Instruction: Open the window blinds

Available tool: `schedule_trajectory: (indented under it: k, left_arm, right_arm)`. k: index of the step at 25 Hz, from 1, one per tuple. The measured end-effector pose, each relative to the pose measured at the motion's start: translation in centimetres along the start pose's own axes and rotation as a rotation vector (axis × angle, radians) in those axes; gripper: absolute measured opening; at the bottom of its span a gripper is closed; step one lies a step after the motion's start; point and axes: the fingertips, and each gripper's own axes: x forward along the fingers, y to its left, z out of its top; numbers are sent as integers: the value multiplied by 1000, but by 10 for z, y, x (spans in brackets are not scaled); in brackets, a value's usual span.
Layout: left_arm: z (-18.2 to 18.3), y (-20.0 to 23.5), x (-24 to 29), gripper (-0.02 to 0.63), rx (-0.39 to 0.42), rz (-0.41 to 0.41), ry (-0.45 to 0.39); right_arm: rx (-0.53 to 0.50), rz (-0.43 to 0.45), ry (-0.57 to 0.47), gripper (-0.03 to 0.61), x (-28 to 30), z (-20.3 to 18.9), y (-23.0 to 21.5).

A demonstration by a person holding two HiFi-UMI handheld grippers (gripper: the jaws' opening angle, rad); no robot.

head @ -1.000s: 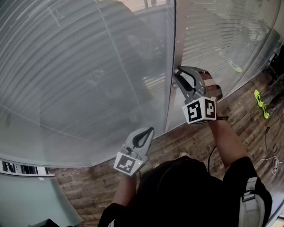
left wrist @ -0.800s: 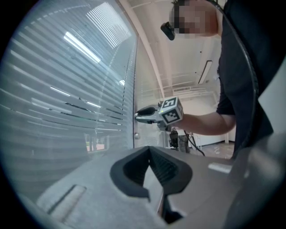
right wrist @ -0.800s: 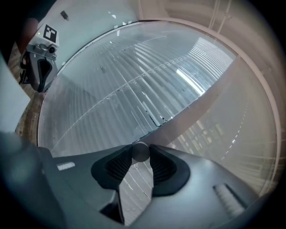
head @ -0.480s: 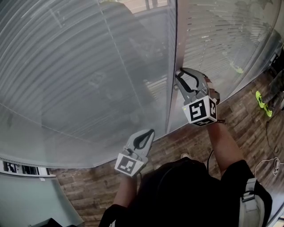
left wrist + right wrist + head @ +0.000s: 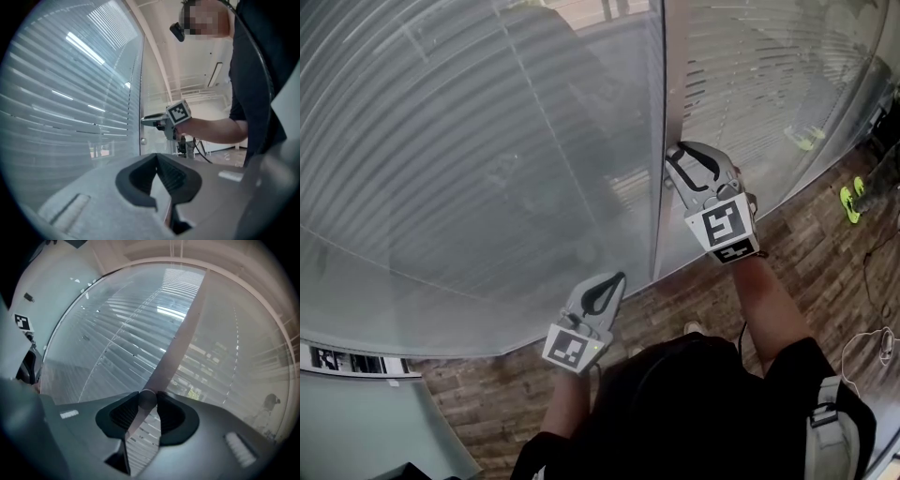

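Observation:
Grey slatted blinds [image 5: 487, 169] hang behind glass on both sides of a vertical metal frame post [image 5: 659, 225]. A small round knob [image 5: 147, 399] sticks out from that post. My right gripper [image 5: 673, 159] reaches level to the post and is shut on the knob, both pads pressing its sides. In the left gripper view the right gripper [image 5: 146, 120] shows at the post, held by a bare forearm. My left gripper [image 5: 617, 277] hangs lower and nearer, a little short of the glass, shut with nothing between its jaws [image 5: 157, 157].
A second small round fitting [image 5: 143, 140] sits on the post just below the right gripper. Brick-patterned wood floor [image 5: 825, 244] lies to the right, with yellow-green objects [image 5: 849, 202] and a thin cable [image 5: 870, 342] on it. A pale panel [image 5: 356, 422] stands at lower left.
The right gripper has rolled about its own axis while staying on the knob; its marker cube now shows turned. The left gripper has kept still.

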Motion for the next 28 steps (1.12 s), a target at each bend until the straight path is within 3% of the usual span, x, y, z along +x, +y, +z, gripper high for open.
schedule_trajectory:
  k: [12, 18, 28]
  left_arm:
    - [-7, -8, 1, 3, -3, -10, 22]
    - [-3, -8, -3, 4, 5, -8, 15]
    - [-1, -8, -6, 4, -1, -8, 14]
  right_arm:
    - [159, -8, -5, 127, -1, 0, -5]
    - [339, -18, -29, 127, -3, -7, -11]
    - [536, -19, -53, 127, -2, -7, -12]
